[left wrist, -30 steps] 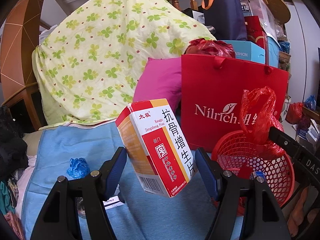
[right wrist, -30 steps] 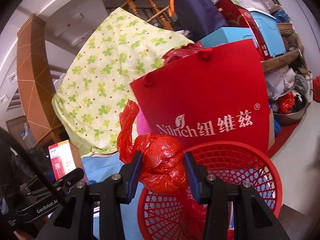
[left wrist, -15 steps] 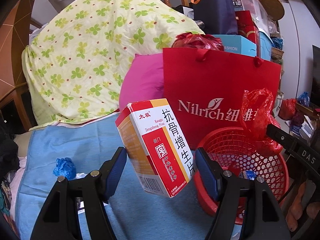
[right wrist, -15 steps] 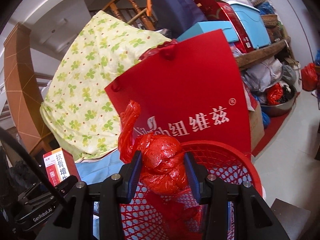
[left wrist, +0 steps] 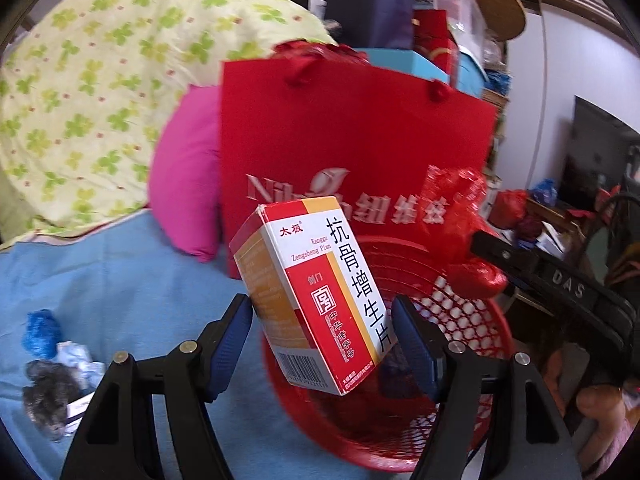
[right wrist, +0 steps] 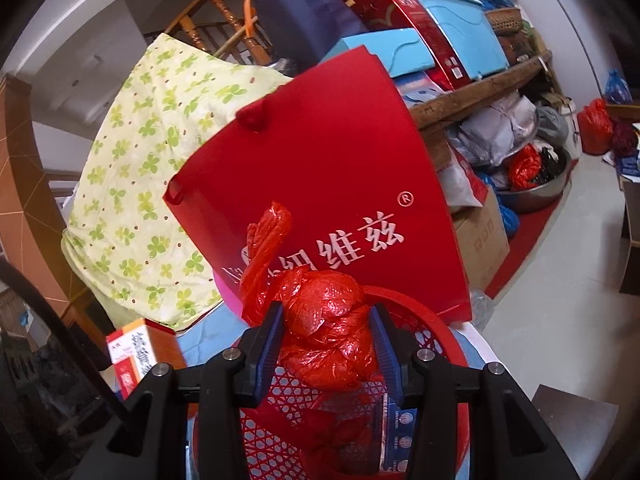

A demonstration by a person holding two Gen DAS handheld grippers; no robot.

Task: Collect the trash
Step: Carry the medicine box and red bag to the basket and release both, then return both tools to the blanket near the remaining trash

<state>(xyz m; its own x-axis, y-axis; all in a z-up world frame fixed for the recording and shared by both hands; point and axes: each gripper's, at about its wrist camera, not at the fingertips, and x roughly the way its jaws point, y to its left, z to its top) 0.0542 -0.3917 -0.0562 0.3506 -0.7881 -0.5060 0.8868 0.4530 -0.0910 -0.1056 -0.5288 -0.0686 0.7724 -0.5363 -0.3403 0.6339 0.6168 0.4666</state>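
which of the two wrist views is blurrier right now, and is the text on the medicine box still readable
Left wrist view: the background smears, the red gift bag lettering streaked, yet the medicine box between the left gripper fingers stays sharp and readable. Right wrist view: crisper overall, bag lettering clear; the box sits small at the edge, its print hard to read; both frames bend strongly toward the dark corners.

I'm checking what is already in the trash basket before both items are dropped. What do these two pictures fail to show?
- Left wrist view: the floor of the red basket is hidden behind the medicine box; dark contents are blurred.
- Right wrist view: the red plastic bag covers most of the basket; a blister pack is half hidden by a finger.
- Left wrist view: the crumpled scraps on the blue cloth are too blurred to identify.
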